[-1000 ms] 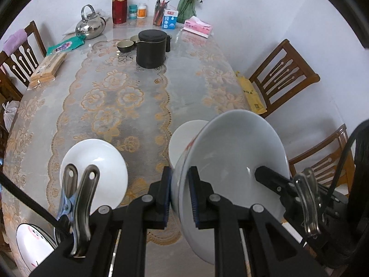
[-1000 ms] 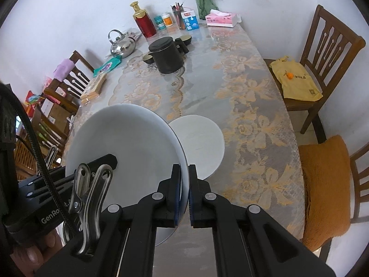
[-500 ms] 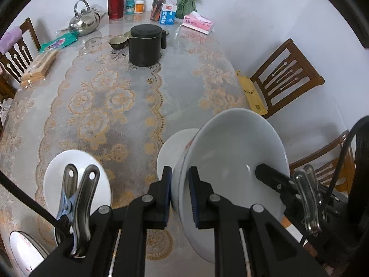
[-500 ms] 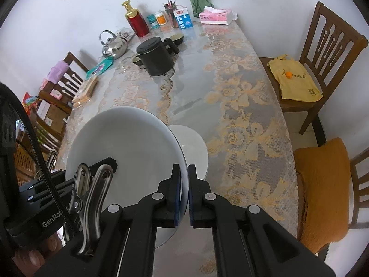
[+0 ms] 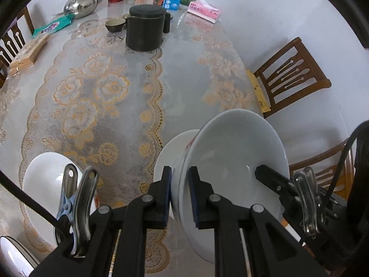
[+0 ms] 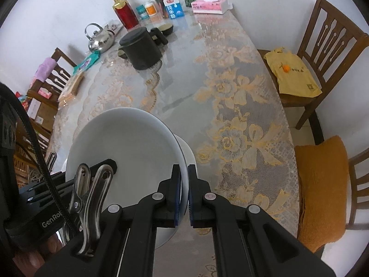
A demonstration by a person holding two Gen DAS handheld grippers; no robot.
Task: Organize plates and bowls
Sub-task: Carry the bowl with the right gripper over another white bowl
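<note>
Lace cloth covers the long counter point(image 5: 96, 97), with a kettle, a black pot and bottles at its far end and wooden chairs around it. Both tools share one load — a large white bowl point(image 5: 233, 159), carried tilted above the near part of the counter. The left tool point(image 5: 180, 194) pinches its near rim on one side and the right tool point(image 6: 182, 189) pinches the opposite rim, pads pressed tight on the thin edge. Directly under the bowl lies a white plate point(image 5: 175, 147), half hidden by it, apart from it as far as I can tell. A second plate point(image 5: 46, 177) sits well to the left, and another dish point(image 5: 11, 256) shows at the corner. So nothing looks stacked yet — this bowl seems about to go onto the plate below, and the other pieces remain to be gathered.
</note>
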